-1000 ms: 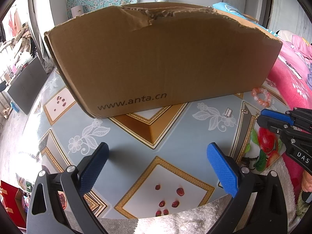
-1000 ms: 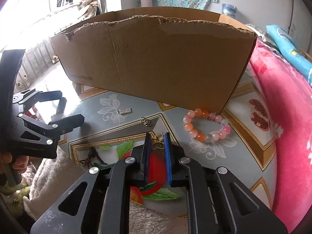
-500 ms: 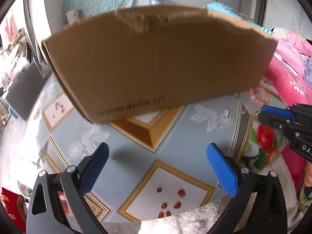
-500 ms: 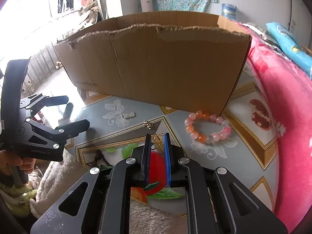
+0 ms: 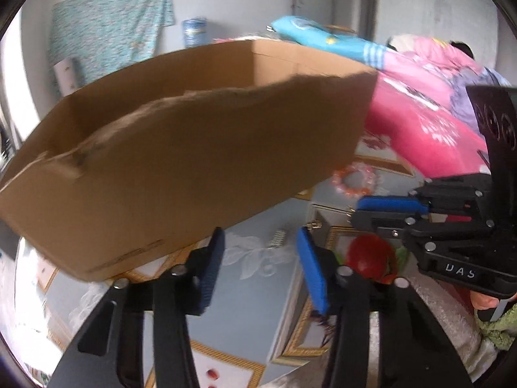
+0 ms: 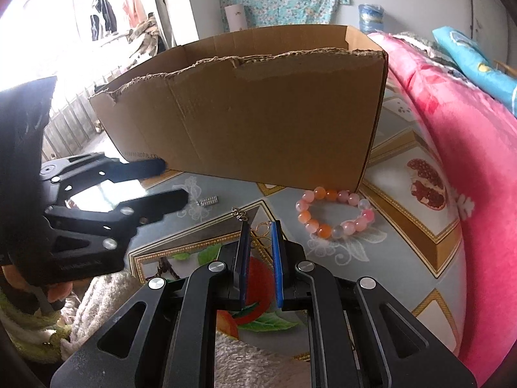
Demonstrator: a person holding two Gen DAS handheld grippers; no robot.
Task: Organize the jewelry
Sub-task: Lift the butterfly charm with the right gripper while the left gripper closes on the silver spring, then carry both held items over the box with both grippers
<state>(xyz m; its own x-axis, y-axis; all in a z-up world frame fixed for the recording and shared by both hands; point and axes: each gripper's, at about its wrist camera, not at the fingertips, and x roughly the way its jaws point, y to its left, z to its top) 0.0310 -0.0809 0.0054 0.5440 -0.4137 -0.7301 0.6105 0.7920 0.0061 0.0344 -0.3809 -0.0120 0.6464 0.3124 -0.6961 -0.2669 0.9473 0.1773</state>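
Note:
A pink and orange bead bracelet [image 6: 336, 213] [image 5: 353, 181] lies on the patterned table by the right corner of a cardboard box [image 6: 258, 123] [image 5: 181, 168]. A small silver coil [image 6: 209, 201] [image 5: 278, 238], a tiny clasp [image 6: 238, 213] and gold rings [image 6: 263, 231] lie in front of the box. My left gripper [image 5: 261, 249] [image 6: 173, 179] hovers over the coil. Its jaws are closing and nothing is pressed between them. My right gripper [image 6: 260, 242] [image 5: 357, 210] is just short of the gold rings, shut to a narrow empty gap.
A pink blanket [image 6: 468, 161] rises along the table's right side. The table [image 6: 404, 213] has a shiny printed cover. White fluffy fabric [image 6: 245, 355] lies at its near edge. The box stands open-topped with a torn rim, across the back of the table.
The left gripper has swung right toward the silver coil, rolled, and narrowed its jaws from wide apart. The right gripper has moved slightly, and its narrow gap is unchanged.

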